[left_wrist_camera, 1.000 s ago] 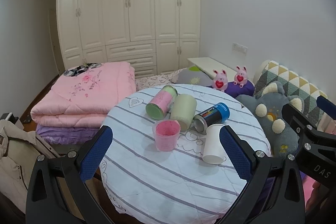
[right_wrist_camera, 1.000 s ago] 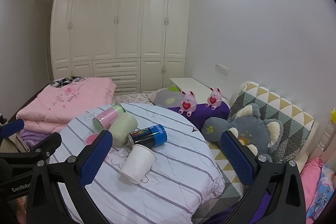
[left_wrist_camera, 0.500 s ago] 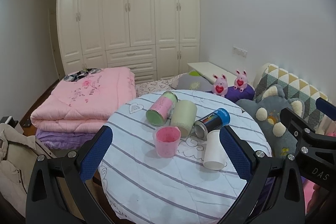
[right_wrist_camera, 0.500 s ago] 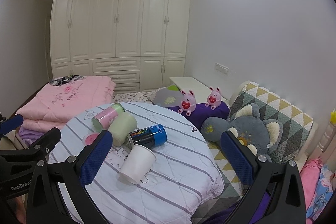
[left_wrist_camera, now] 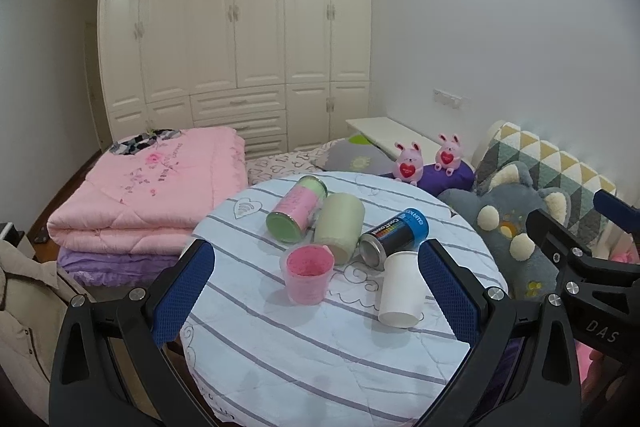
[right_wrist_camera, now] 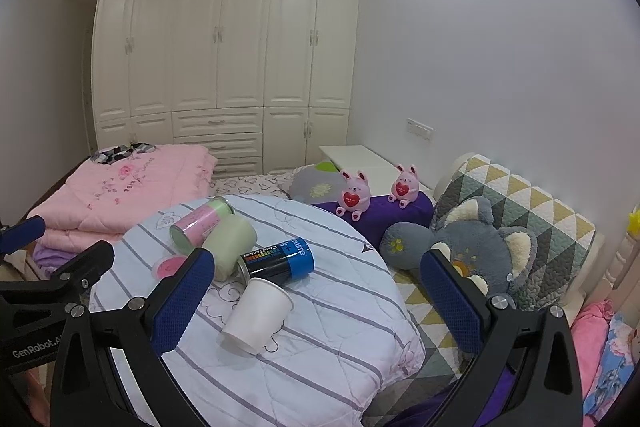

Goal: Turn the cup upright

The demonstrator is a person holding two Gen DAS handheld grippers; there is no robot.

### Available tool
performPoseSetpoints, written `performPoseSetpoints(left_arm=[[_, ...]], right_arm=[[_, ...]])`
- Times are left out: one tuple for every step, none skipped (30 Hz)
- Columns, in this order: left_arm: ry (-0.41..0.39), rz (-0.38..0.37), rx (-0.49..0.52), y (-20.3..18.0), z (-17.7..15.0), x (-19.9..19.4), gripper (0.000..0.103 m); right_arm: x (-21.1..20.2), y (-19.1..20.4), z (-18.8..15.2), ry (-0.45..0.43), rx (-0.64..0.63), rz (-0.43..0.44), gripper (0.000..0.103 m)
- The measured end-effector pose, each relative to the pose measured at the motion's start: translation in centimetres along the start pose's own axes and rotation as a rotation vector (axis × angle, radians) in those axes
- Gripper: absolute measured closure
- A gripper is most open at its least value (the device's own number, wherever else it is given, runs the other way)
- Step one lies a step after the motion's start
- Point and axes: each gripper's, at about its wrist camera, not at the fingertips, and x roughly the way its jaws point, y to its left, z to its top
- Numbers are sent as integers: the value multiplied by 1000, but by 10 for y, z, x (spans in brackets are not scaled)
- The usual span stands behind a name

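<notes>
A white paper cup [left_wrist_camera: 399, 287] lies on its side on the round striped table [left_wrist_camera: 280, 347], bottom toward me; it also shows in the right wrist view [right_wrist_camera: 258, 310]. A pale green cup [left_wrist_camera: 339, 227] lies on its side behind it. A pink cup [left_wrist_camera: 307, 279] stands upright. My left gripper [left_wrist_camera: 316, 291] is open and empty, held above the table's near side. My right gripper [right_wrist_camera: 316, 299] is open and empty, to the right of the left one, above the table's right part.
A pink-green can [left_wrist_camera: 296, 214] and a black-blue can [left_wrist_camera: 394, 235] lie on the table among the cups. A folded pink quilt [left_wrist_camera: 152, 195] lies to the left. Plush toys [right_wrist_camera: 472, 251] and cushions sit to the right. Wardrobes stand behind.
Both grippers have drifted slightly back and up; the table looks a little lower in the views. Nothing on the table has moved.
</notes>
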Motion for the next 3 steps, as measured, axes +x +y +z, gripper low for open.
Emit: performPoseSetpoints(left_arm=[[-1,-1,5,0,1,1,0],[-1,-2,6,0,1,1,0],[1,-2,5,0,1,2,0]], right_arm=[[1,0,0,1,2,0,0],[1,-1,0,0,3,0,0],[2,-1,0,0,3,1,0]])
